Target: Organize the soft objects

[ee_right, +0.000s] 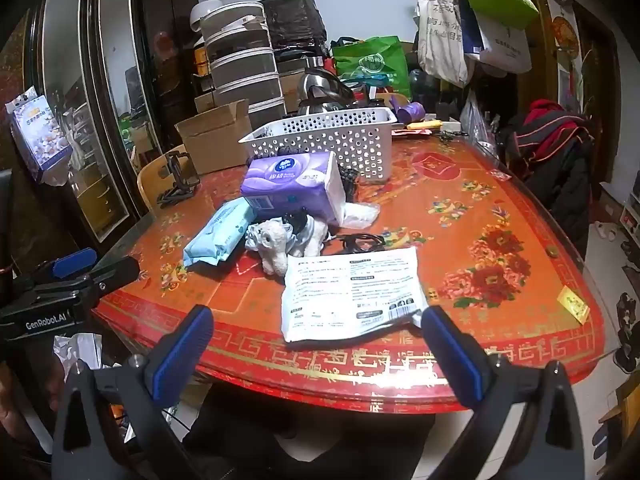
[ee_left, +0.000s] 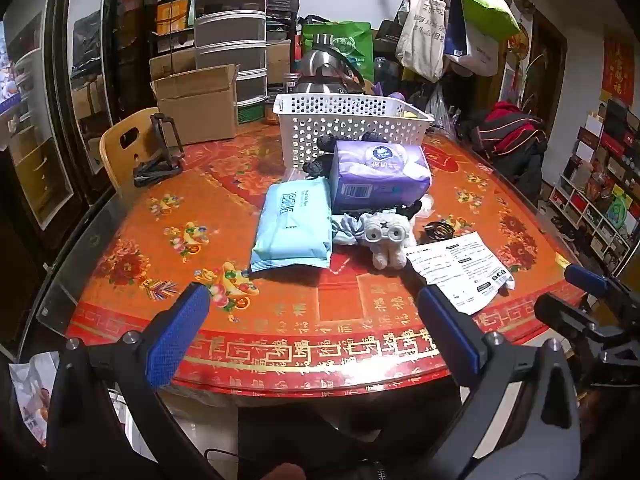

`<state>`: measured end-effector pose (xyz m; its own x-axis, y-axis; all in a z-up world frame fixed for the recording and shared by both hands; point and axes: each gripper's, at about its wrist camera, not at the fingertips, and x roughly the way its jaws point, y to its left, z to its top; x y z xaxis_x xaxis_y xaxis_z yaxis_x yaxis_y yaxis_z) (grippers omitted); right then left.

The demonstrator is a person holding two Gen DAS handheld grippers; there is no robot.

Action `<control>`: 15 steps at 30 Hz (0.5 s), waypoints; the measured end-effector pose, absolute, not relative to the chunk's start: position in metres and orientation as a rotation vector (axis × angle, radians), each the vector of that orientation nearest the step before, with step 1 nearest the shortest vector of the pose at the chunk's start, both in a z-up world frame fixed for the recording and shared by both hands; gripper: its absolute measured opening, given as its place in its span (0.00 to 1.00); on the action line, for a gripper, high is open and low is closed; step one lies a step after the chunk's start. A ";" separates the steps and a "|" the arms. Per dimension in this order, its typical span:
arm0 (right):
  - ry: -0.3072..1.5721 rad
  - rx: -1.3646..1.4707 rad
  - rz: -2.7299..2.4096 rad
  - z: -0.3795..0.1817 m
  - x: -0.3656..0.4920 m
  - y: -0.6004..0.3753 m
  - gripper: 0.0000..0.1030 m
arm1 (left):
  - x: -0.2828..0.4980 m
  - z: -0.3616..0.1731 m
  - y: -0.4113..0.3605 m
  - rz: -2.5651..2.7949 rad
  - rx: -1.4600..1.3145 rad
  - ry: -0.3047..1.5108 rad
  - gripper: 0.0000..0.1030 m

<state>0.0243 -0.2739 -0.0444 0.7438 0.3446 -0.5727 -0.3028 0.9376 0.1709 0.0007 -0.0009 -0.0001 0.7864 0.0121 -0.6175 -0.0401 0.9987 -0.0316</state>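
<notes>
Plush toy lies mid-frame beside the blue wipes pack; left gripper and right gripper spread wide, empty, low in frame.

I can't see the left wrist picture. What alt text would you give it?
A red, flower-patterned table holds a light blue wipes pack, a purple tissue pack, a small grey plush toy and a printed white packet, with a white perforated basket behind. The open left gripper hangs over the near edge, holding nothing.

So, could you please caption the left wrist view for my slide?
Open left gripper hovers before a light-blue wipes pack, purple tissue pack and white perforated plastic basket.
</notes>
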 end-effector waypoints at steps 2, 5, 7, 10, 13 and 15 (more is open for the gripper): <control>0.642 0.068 0.356 -0.045 0.026 -0.274 1.00 | 0.000 0.000 -0.001 0.026 -0.052 0.662 1.00; 0.646 0.064 0.355 -0.047 0.028 -0.276 1.00 | 0.000 0.000 -0.003 0.024 -0.042 0.662 1.00; 0.635 0.058 0.352 -0.043 0.024 -0.272 1.00 | 0.001 0.000 -0.004 0.023 -0.037 0.661 1.00; 0.636 0.057 0.351 -0.043 0.024 -0.272 1.00 | 0.001 -0.001 -0.005 0.021 -0.040 0.659 1.00; 0.635 0.058 0.353 -0.041 0.023 -0.272 1.00 | 0.002 -0.002 -0.006 0.022 -0.040 0.660 1.00; 0.637 0.057 0.353 -0.040 0.023 -0.272 1.00 | 0.003 -0.002 -0.006 0.022 -0.042 0.660 1.00</control>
<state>0.0230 -0.2722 -0.0402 0.7462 0.3395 -0.5726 -0.3048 0.9390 0.1595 0.0027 -0.0063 -0.0020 0.7899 0.0076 -0.6132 -0.0342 0.9989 -0.0317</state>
